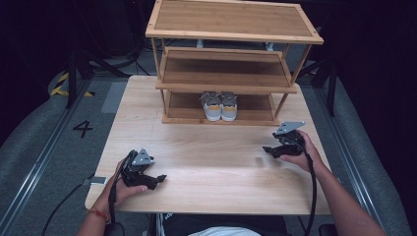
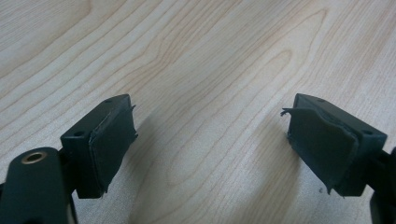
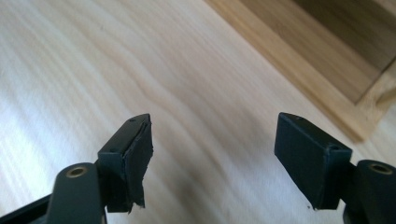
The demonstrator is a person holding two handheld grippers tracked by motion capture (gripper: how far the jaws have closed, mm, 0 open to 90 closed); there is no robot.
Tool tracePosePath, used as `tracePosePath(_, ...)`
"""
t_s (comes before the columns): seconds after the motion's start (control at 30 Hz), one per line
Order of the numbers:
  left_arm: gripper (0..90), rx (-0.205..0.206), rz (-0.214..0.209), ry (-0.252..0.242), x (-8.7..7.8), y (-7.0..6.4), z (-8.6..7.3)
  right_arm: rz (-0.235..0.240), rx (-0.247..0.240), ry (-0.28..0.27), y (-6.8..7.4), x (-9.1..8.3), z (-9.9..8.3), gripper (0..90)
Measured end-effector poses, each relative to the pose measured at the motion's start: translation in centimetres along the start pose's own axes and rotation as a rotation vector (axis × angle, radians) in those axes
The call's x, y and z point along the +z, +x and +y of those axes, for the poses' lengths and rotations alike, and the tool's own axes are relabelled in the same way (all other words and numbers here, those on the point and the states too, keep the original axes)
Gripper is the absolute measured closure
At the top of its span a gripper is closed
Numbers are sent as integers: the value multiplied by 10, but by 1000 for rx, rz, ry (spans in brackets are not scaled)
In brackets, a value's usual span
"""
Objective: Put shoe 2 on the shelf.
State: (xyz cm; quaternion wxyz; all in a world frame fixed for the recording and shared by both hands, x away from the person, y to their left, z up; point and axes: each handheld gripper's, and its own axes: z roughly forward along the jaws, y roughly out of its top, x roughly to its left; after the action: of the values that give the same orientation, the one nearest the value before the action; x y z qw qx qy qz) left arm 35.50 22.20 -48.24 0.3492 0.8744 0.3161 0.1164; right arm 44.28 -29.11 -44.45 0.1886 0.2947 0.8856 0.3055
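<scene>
Left gripper (image 1: 158, 180) rests on the table (image 1: 211, 162) near its near-left corner, held in the person's left hand (image 1: 123, 189); its jaws stand wide apart with bare wood grain between them, as the left gripper view confirms (image 2: 210, 140). Right gripper (image 1: 269, 150) sits further in, close to the table's right edge, held in the right hand (image 1: 302, 155); its jaws are likewise spread and grip nothing, with tabletop between them in the right gripper view (image 3: 212, 149). The two grippers are well apart. Beyond them, toward the far edge of the table, stands a three-tier wooden shoe rack (image 1: 231, 73). Its bottom tier holds one pair of grey shoes (image 1: 220, 105) with yellow heel patches, side by side and touching, heels toward the person, roughly centred. The rack's base rail (image 3: 299, 70) appears in the right gripper view at upper right.
</scene>
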Motion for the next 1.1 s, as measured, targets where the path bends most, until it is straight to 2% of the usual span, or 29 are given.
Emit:
tracePosePath(0.23,152,0,1,0,0,0,0,-19,-9,7,3,-12,-20,283)
tracePosePath(0.67,151,-12,6,2,0,-1,0,-27,57,-25,2,-38,-70,277)
tracePosePath(0.77,152,-14,15,2,-1,-1,-1,-17,92,-38,0,-43,-87,275)
tracePosePath(0.8,152,-14,15,2,-1,-1,-1,-17,92,-38,0,-43,-87,275)
tracePosePath(0.9,152,-21,19,-1,-1,-2,-1,-6,150,-53,-2,-49,-108,259)
tracePosePath(1.0,152,-22,26,-1,-1,-1,-1,3,228,-104,-4,-56,-128,246)
tracePosePath(1.1,152,-29,27,-2,-1,-1,-1,-34,258,-109,-4,-61,-136,220)
